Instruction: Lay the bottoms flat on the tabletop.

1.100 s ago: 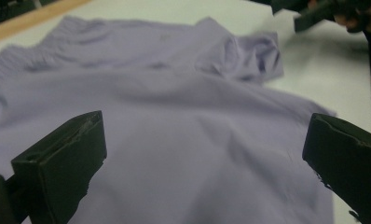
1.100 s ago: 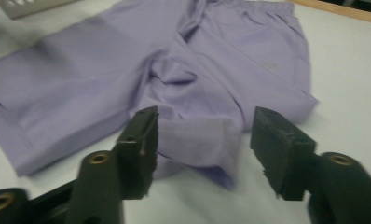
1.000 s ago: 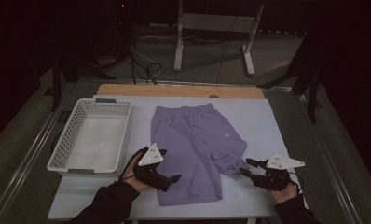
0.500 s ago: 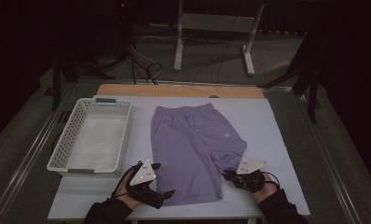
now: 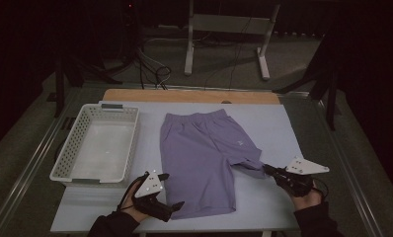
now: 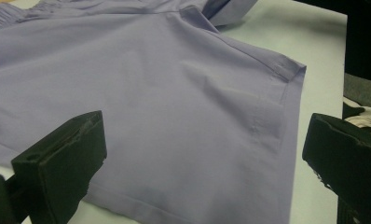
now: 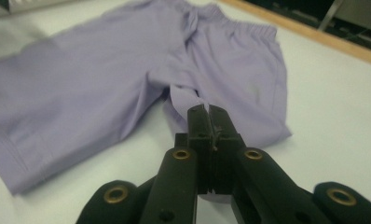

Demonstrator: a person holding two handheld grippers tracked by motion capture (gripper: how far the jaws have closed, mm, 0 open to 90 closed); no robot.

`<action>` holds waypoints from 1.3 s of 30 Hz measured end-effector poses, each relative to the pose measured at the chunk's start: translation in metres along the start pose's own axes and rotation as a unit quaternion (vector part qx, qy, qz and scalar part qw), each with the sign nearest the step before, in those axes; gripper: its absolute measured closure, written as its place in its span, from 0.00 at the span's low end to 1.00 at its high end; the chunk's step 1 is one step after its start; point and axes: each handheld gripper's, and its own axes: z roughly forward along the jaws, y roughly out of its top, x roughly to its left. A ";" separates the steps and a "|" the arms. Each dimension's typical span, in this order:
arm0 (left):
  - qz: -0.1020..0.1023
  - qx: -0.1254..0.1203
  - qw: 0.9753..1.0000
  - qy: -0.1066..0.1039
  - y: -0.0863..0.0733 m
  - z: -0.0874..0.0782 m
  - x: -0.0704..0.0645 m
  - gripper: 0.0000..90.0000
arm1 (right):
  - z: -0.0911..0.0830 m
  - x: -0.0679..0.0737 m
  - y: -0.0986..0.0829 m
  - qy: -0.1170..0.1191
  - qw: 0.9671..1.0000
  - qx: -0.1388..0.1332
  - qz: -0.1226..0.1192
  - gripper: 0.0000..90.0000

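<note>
Lilac woven-fabric shorts (image 5: pixel 207 158) lie flat at the middle of the high view, waistband toward the far table edge, legs toward the bottom of the frame. The right gripper (image 7: pixel 208 112) has its black jaws pressed together on a bunched fold of cloth at the shorter leg's hem, so it is clenched on the shorts; in the high view it (image 5: pixel 269 169) sits at the lower right, just at that leg's tip. The left gripper (image 6: pixel 197 154), jaws spread wide apart, frames the other leg's hem corner without touching it; in the high view it (image 5: pixel 174 191) is at the lower centre-left.

I judge the step in hand to be taking hold of both leg hems, likely to fold or lift the garment; one side is gripped, the other not yet. The next move would call for the left jaws to slide over the hem edge and close on it.

A white perforated plastic basket (image 5: pixel 76 148) stands empty at the left, near the shorts but apart. The pale blue-white tabletop (image 5: pixel 278 123) is bare to the right and beyond the waistband, giving open room, while the near edge lies close to both hands.
</note>
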 end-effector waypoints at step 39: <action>-0.004 -0.002 1.000 -0.015 -0.001 0.003 0.000 0.00 | 0.051 0.033 -0.010 0.079 0.990 0.106 -0.038 1.00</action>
